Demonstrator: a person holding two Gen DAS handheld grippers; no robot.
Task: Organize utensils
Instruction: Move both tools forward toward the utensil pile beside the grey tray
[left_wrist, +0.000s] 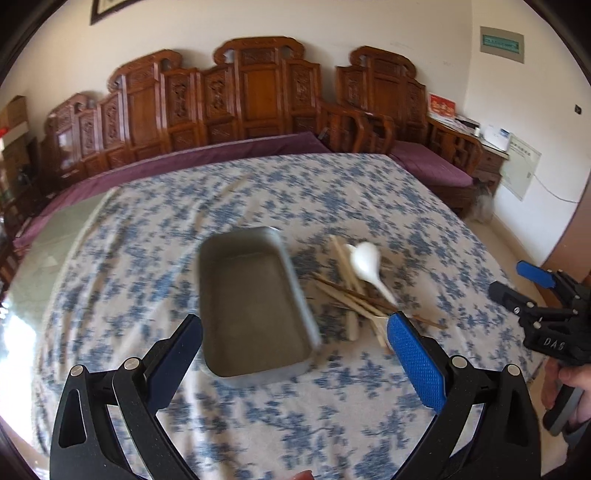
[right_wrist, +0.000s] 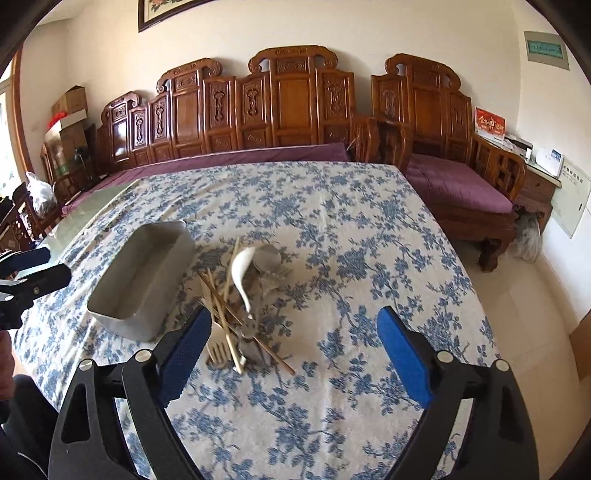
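On the table, under a blue-flowered cloth (right_wrist: 332, 229), the grey metal tray (right_wrist: 144, 280) sat empty and the utensils lay heaped just beside it — on its right in both views. The white spoon (right_wrist: 242, 269) rode on top of the heap, bowl away from the cameras and handle running down toward them. Under it the chopsticks (right_wrist: 218, 302) crossed one another, pale ones and dark ones mixed, and a wooden fork (right_wrist: 218, 347) lay at the near end with its tines toward the right gripper. Something of grey metal lay in the pile too, behind and below the spoon, too tangled to name.

The right gripper (right_wrist: 291, 350) hung above the cloth with its jaws spread wide and nothing between the blue pads; the left pad stood in front of the near ends of the chopsticks, covering part of the heap. The left gripper (left_wrist: 295, 339) was spread just as wide and empty, its two fingers framing the near end of the tray in its own blurred view, with the right pad crossing the tips of the sticks.

Beyond the table ran a carved wooden bench (right_wrist: 295, 107) with purple cushions — well apart from the work. Cardboard boxes (right_wrist: 70, 107) were stacked in the left corner, and a small side cabinet (right_wrist: 535, 184) stood at the right wall.
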